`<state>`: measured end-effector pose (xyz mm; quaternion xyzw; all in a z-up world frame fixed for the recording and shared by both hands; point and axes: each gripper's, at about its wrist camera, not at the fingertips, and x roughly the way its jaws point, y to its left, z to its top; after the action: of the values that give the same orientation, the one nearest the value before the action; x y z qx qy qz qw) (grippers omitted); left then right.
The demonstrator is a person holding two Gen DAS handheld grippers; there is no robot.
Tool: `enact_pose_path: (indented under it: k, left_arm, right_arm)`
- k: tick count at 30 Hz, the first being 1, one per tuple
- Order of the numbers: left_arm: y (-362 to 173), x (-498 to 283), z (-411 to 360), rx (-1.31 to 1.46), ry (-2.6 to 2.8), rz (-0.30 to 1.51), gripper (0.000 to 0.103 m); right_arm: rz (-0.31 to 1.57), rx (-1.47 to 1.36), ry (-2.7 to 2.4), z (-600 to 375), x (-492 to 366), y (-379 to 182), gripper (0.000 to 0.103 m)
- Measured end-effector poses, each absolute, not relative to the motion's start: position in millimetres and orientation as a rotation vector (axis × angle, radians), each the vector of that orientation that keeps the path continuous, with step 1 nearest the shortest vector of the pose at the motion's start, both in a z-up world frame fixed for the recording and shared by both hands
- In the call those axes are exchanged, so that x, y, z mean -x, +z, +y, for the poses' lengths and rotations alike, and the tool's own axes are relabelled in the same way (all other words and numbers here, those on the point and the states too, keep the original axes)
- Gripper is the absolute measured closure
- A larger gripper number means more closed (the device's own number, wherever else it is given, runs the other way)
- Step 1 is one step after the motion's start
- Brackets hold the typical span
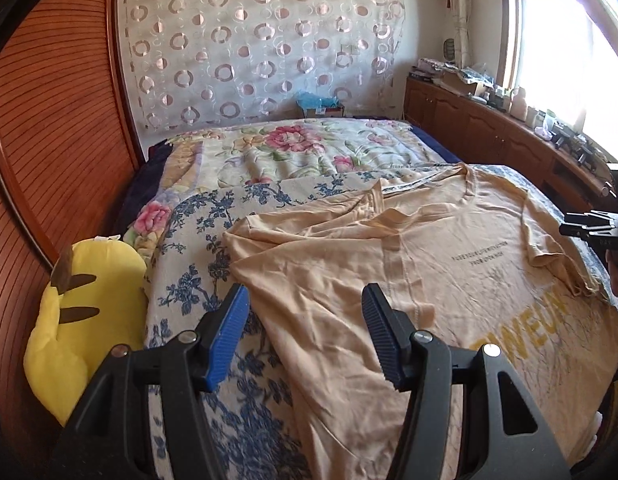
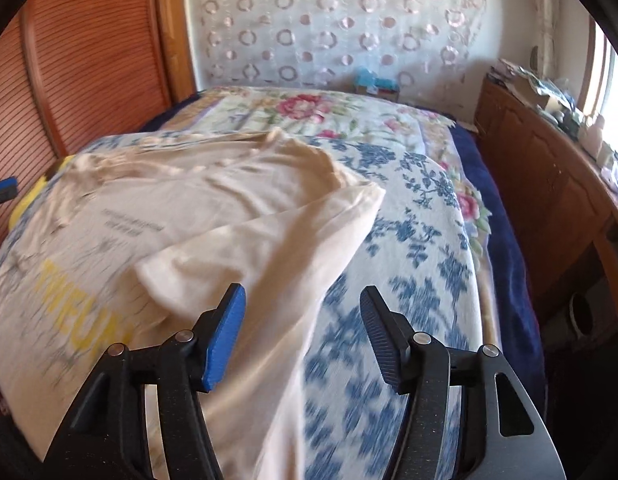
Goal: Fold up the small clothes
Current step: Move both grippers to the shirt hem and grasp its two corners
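Ribbed blue pads of the left gripper (image 1: 305, 336) stand apart over the soft beige T-shirt (image 1: 449, 256), gripping nothing. That creased shirt lies on a blue-flowered bedspread (image 1: 197, 264), neck toward 12 o'clock, hem toward 6, sleeves folded inward. At 3 o'clock the right gripper (image 2: 303, 334) is likewise parted and empty; a yellow plush (image 1: 85, 320) sits at 9.

A bed (image 1: 197, 240) carries a blue-flowered cover, and behind it lies a blanket (image 1: 293, 152) with pink flowers. A yellow plush toy (image 1: 81, 320) sits at the bed's left edge, beside a wooden slatted panel (image 1: 49, 140). A curtain with circles (image 1: 253, 44) hangs behind. A wooden cabinet (image 1: 489, 128) under the window (image 1: 569, 40) is crowded with small items.
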<state>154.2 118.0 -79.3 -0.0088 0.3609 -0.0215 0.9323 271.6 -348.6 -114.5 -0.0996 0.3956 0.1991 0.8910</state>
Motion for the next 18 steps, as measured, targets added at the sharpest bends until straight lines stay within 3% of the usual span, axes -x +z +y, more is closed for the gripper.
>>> enact_pose_path:
  k: [18]
  left_arm:
    - [-125,-245,166,0.095,-0.013,0.893,0.045]
  right_arm:
    - [0.86,0.212,0.398,-336,-348,-135,0.041]
